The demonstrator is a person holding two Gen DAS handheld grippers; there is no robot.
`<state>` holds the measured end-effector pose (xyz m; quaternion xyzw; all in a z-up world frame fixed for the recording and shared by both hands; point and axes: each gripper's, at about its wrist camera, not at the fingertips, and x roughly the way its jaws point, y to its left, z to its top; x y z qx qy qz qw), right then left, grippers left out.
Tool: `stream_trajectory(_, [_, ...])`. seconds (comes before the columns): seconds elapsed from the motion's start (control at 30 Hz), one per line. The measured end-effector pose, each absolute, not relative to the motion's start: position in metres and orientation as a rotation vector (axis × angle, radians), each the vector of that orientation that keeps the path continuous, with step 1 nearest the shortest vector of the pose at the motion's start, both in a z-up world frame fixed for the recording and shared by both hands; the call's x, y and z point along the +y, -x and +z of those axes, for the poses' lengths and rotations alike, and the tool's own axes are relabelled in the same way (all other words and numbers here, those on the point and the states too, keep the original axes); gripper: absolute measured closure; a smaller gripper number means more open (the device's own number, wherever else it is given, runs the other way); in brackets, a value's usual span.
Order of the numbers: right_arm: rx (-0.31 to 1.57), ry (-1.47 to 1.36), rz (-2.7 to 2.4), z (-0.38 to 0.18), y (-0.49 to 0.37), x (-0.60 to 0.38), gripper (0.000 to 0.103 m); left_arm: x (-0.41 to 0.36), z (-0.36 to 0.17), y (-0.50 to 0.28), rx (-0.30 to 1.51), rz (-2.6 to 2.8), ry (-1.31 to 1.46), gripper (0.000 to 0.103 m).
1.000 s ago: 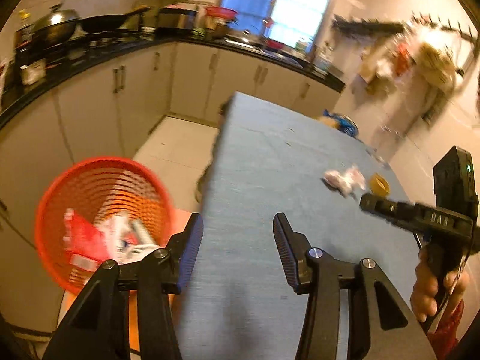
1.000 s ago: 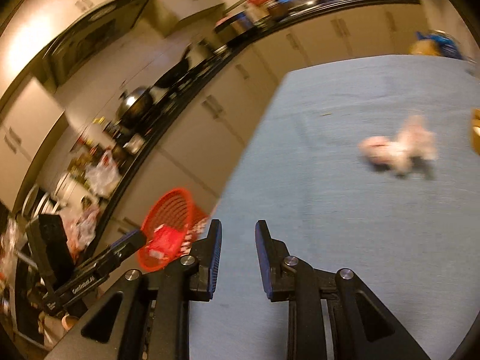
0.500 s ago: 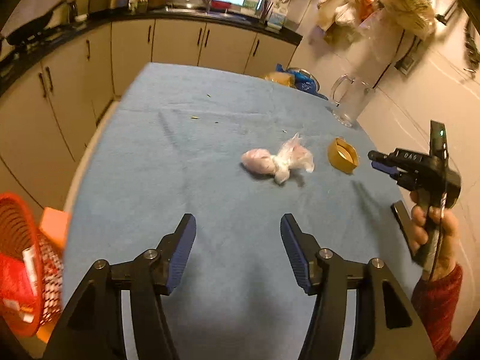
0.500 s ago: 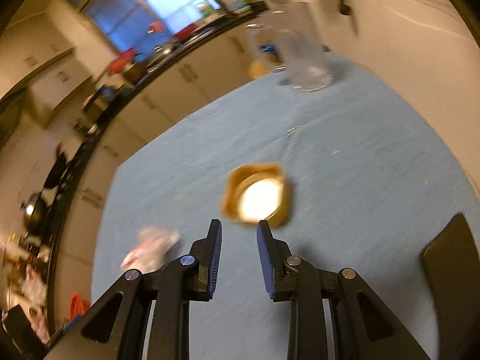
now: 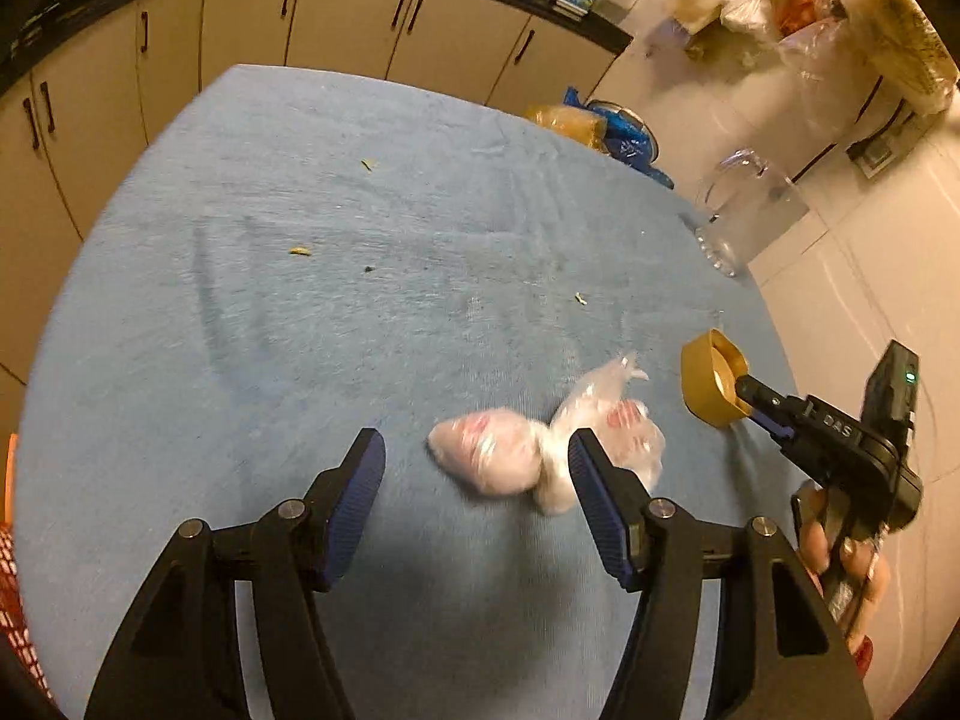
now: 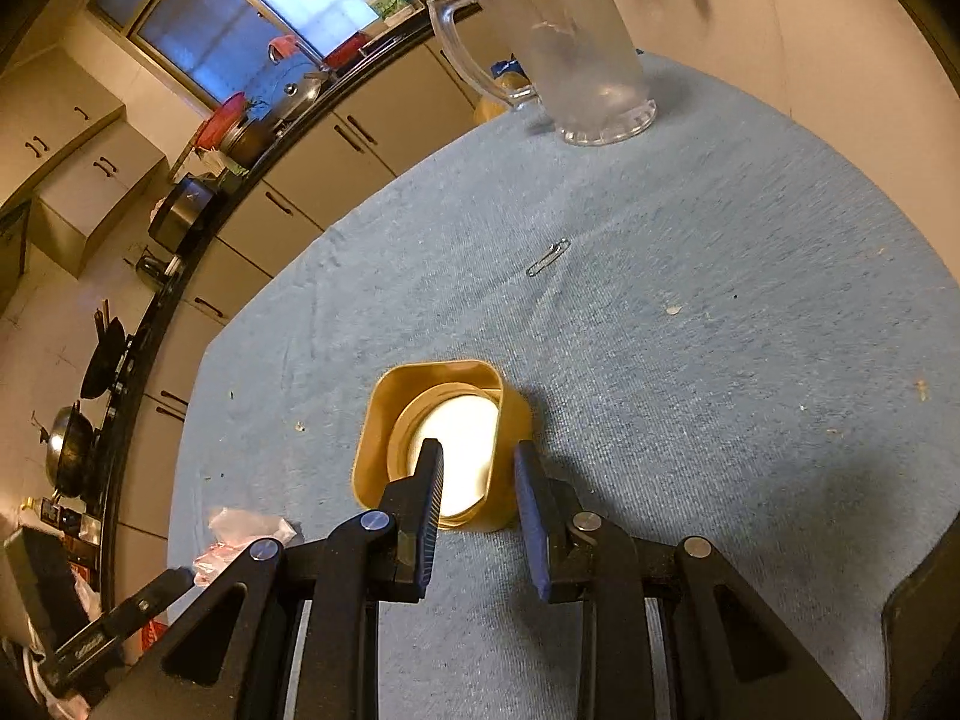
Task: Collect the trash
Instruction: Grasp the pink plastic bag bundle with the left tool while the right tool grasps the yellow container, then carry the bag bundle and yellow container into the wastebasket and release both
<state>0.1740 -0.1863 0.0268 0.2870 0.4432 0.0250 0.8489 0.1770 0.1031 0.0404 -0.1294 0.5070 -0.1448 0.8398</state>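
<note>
A crumpled clear plastic bag with pink contents (image 5: 528,450) lies on the blue tablecloth (image 5: 300,330). My left gripper (image 5: 477,474) is open, its fingers on either side of the bag's near end, just short of it. A gold square-edged lid (image 6: 441,441) lies open side up on the cloth. My right gripper (image 6: 477,468) is open with its fingers straddling the lid's near right wall, one finger inside and one outside. In the left wrist view the right gripper (image 5: 747,393) reaches into the lid (image 5: 711,384). The bag also shows in the right wrist view (image 6: 240,537).
A clear plastic jug (image 6: 558,54) stands at the far right of the table near the wall. A paperclip (image 6: 547,257) and small crumbs (image 5: 299,251) lie on the cloth. A red basket edge (image 5: 12,600) shows at far left. Kitchen cabinets (image 5: 336,18) run behind.
Both grippers have moved forward. The left one turned from the red basket to the plastic bag and now brackets it. The right one closed in on the gold lid and straddles its wall.
</note>
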Motion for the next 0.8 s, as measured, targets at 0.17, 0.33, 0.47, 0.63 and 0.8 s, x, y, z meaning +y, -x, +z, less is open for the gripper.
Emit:
stream_trajectory(0.17, [0.952, -0.618, 0.042, 0.02, -0.176, -0.192, 0.084, 0.087, 0.026, -0.181, 1.113, -0.336, 0.246, 0.069])
stream_trajectory(0.33, [0.958, -0.602, 0.046, 0.022, -0.175, -0.191, 0.092, 0.087, 0.033, -0.163, 1.074, -0.332, 0.217, 0.073])
stream_trajectory(0.47, [0.931, -0.592, 0.065, 0.029, -0.166, -0.187, 0.094, 0.091, 0.04, -0.143, 1.047, -0.332, 0.217, 0.073])
stream_trajectory(0.63, [0.899, -0.581, 0.097, 0.044, -0.15, -0.177, 0.094, 0.102, 0.053, -0.112, 1.001, -0.317, 0.215, 0.073])
stream_trajectory(0.8, [0.865, -0.539, 0.17, 0.062, -0.127, -0.148, 0.094, 0.114, 0.07, -0.075, 0.934, -0.293, 0.181, 0.073])
